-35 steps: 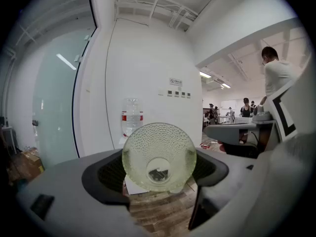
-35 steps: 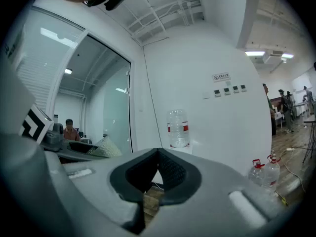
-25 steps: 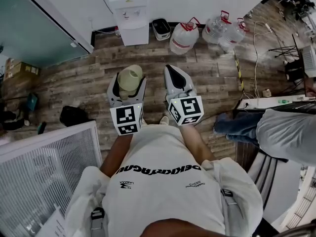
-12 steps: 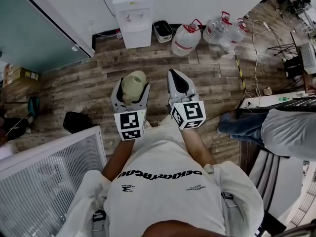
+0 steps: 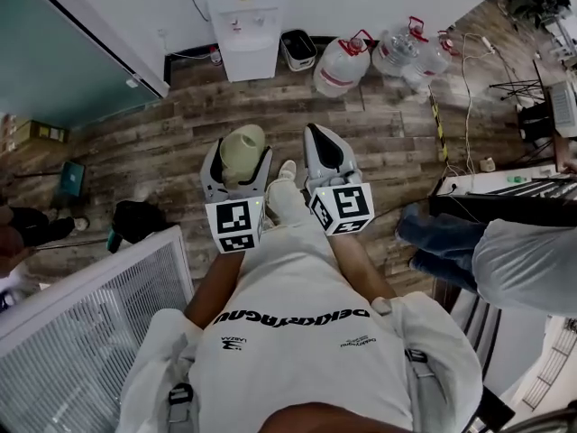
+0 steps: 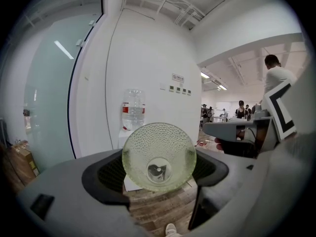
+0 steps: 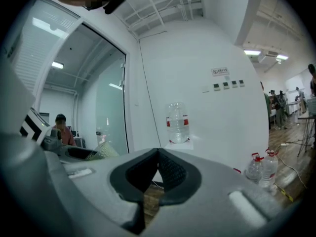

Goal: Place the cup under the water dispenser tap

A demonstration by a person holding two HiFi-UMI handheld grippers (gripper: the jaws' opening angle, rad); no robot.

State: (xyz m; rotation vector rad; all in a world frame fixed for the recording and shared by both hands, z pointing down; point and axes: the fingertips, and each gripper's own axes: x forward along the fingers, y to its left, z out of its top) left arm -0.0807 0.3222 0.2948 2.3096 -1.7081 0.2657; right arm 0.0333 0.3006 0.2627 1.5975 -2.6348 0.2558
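So the cup [image 6: 159, 156] is a pale green see-through one with a bumpy, dimpled wall. In the left gripper view you look straight into its mouth and can see the round base at the back. It's lying sideways in the left claw [image 5: 237, 156], which is spread wide with its dark pads pressed on either side of the cup. The right claw [image 7: 157, 157] is closed tip to tip with nothing in it.

The cup is being carried out in front of the person, over the wooden floor [image 5: 180, 124] and well apart from the white water dispenser [image 5: 246, 21], which stands against the wall straight ahead.

Room-wise, the stretch of floor between the claws and the dispenser looks open. A glass partition [image 5: 63, 43] closes off the left side, and a white grille panel [image 5: 81, 323] sits near the person's left. A small bin [image 5: 297, 50] and some water jugs [image 5: 338, 66] stand just right of the dispenser. Another person [image 5: 514, 260] is off to the right.
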